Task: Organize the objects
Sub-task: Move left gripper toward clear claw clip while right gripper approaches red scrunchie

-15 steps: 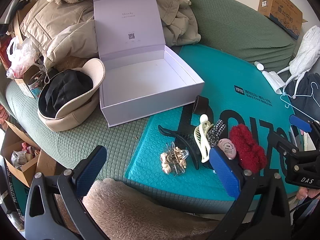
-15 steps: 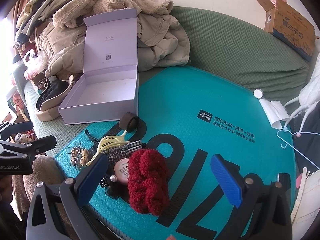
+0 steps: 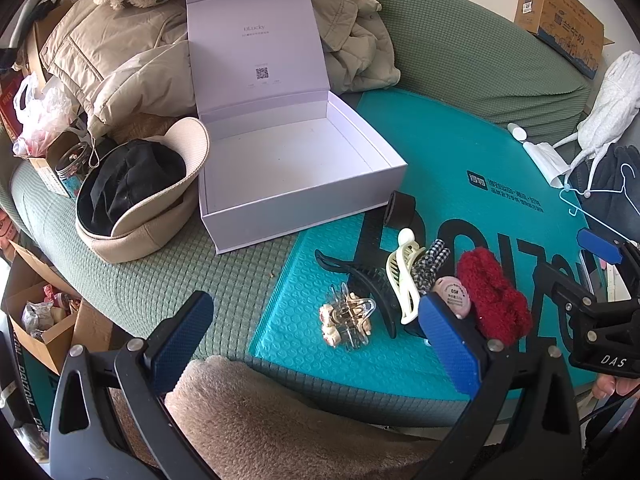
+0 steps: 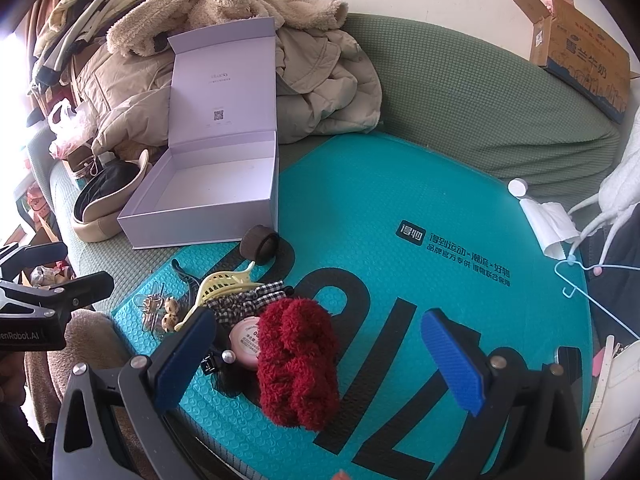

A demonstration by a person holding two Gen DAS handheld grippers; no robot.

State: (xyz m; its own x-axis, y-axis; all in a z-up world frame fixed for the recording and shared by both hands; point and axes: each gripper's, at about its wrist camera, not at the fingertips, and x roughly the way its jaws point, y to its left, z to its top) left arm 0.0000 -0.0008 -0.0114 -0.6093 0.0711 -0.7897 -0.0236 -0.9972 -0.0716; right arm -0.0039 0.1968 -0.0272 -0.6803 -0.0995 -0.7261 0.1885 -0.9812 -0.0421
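An open white box (image 3: 296, 168) (image 4: 208, 196) with its lid up sits empty on the green cover. In front of it, on a teal bubble mailer (image 3: 440, 152) (image 4: 400, 208), lies a heap of hair accessories: a red fuzzy scrunchie (image 3: 494, 300) (image 4: 298, 360), a cream claw clip (image 3: 404, 276) (image 4: 224, 284), a black claw clip (image 3: 368, 284), a clear clip with beige beads (image 3: 348, 318) (image 4: 160, 312), a checked scrunchie (image 4: 248, 300), a pink round tin (image 3: 454, 298) (image 4: 244, 340) and a dark band (image 3: 400, 208) (image 4: 260, 246). My left gripper (image 3: 316, 340) hovers open near the clear clip. My right gripper (image 4: 320, 356) hovers open over the red scrunchie.
A beige hat with a black cap inside (image 3: 136, 196) lies left of the box. Coats (image 3: 132, 60) pile behind it. A cardboard carton (image 3: 560, 20) stands at the back right, a blue hanger (image 4: 580, 284) and white tissue (image 4: 548, 220) at the right. A fuzzy brown blanket (image 3: 260, 412) lies nearest.
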